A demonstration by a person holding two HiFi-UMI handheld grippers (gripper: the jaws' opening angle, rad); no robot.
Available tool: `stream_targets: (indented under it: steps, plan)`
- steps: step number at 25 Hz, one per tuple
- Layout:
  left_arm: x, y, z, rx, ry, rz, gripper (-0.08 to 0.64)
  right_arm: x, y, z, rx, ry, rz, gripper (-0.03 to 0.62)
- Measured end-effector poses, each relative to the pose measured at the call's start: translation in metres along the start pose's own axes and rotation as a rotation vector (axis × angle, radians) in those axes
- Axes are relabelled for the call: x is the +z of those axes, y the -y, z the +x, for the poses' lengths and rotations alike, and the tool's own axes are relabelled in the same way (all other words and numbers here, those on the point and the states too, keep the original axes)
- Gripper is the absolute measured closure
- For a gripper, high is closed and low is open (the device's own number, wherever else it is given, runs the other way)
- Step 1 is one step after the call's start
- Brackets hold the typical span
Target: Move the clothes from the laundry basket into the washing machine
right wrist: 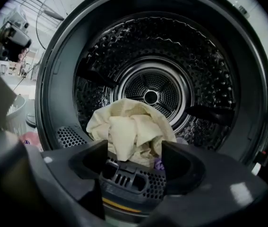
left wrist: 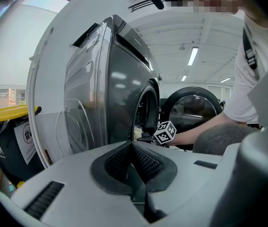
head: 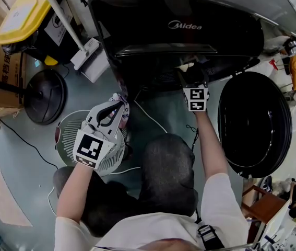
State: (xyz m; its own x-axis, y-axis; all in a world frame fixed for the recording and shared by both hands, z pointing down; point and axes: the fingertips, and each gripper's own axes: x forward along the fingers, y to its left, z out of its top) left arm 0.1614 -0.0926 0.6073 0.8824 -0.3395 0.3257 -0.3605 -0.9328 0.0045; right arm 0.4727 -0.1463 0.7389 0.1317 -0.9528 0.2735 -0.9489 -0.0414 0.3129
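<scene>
1 cream cloth (right wrist: 131,129), seemingly loose, in drum (right wrist: 197,56)

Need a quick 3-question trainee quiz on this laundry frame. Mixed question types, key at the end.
1. True or false: the door of the washing machine is shut.
2. What lies in the drum ahead of the right gripper, whose jaws stand apart? A) a cream cloth B) a blue towel C) nothing
3. Fill in: in the head view, the left gripper is above the white ____.
Key: 1 false, the door stands swung open to the side. 2 A. 3 laundry basket.
</scene>
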Motion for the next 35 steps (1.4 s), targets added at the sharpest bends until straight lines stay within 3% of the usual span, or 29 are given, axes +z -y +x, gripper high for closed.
stream_targets:
  steps: [10,15,21,28,35]
  plan:
    - [-0.009,-0.015,-0.005,0.039,-0.006,0.017,0.554,0.016,-0.005,-0.025,0.006,0.000,0.083,0.233]
    - [-0.009,-0.029,-0.012,0.058,0.010,-0.028,0.554,0.038,-0.010,-0.048,0.007,0.020,0.086,0.285]
    - [-0.006,-0.032,-0.014,0.057,0.027,-0.018,0.554,0.072,-0.017,-0.072,0.013,0.044,0.076,0.318]
    - [-0.002,-0.029,-0.014,0.039,0.038,-0.022,0.554,0.105,-0.030,-0.099,0.035,0.077,0.069,0.421]
    - [0.002,-0.036,-0.019,0.049,0.056,-0.032,0.554,0.136,-0.043,-0.121,0.049,0.113,0.106,0.477]
